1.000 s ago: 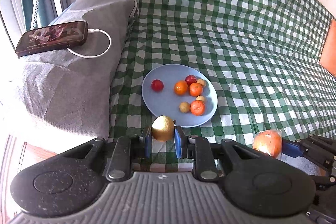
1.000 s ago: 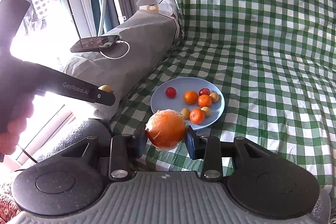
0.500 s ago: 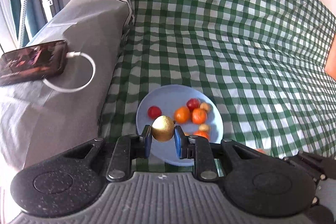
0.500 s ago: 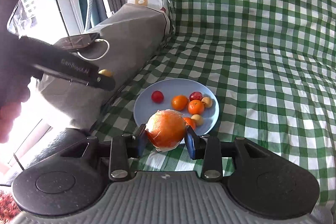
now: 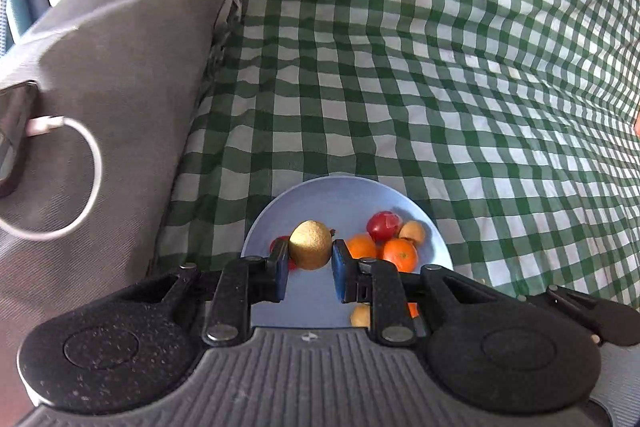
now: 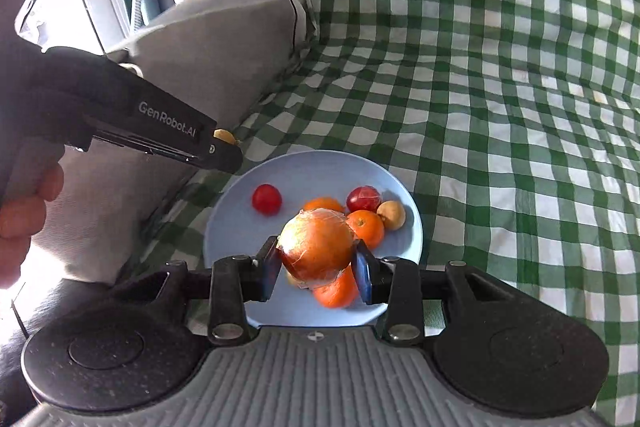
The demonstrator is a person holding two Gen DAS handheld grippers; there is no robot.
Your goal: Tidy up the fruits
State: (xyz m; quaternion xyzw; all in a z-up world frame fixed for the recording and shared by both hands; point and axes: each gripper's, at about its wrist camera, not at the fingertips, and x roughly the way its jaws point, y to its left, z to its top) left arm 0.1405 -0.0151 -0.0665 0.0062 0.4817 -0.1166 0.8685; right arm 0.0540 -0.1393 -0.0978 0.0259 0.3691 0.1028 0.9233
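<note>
Fruits split between plate and tongs. Round pale-blue plate (image 6: 240,227) flat on green-and-white checked cloth (image 6: 500,107); surface beneath the cloth not identifiable.

On plate, right wrist view: small red round fruit (image 6: 267,199) alone at 10 o'clock, apart from the rest. Cluster at 1–3 o'clock: dark-red round fruit (image 6: 363,198), small tan fruit (image 6: 392,215) just beside it, orange mandarin (image 6: 366,227) touching both. Second mandarin (image 6: 323,203) partly hidden at centre; third orange fruit (image 6: 336,293) at 6 o'clock, partly hidden.

Left tongs (image 5: 310,269) pinching small brown-gold fuzzy oval fruit (image 5: 311,245) between blue pads (image 5: 338,273); held over plate (image 5: 340,195), toward 9 o'clock side. Height above plate not judgeable. In right wrist view, same tongs (image 6: 224,151) entering from 9 o'clock over plate's 10 o'clock rim, gold fruit (image 6: 224,136) only just showing.

Right tongs (image 6: 318,273) pinching large orange fruit wrapped in clear film (image 6: 316,247), over plate's centre to 6 o'clock half. Contact with fruits below: cannot tell.

At 9 o'clock of plate: grey fabric-covered bolster (image 5: 120,67), dark phone (image 5: 14,135) on top at frame edge, white charging cable (image 5: 80,179) looped beside it.
</note>
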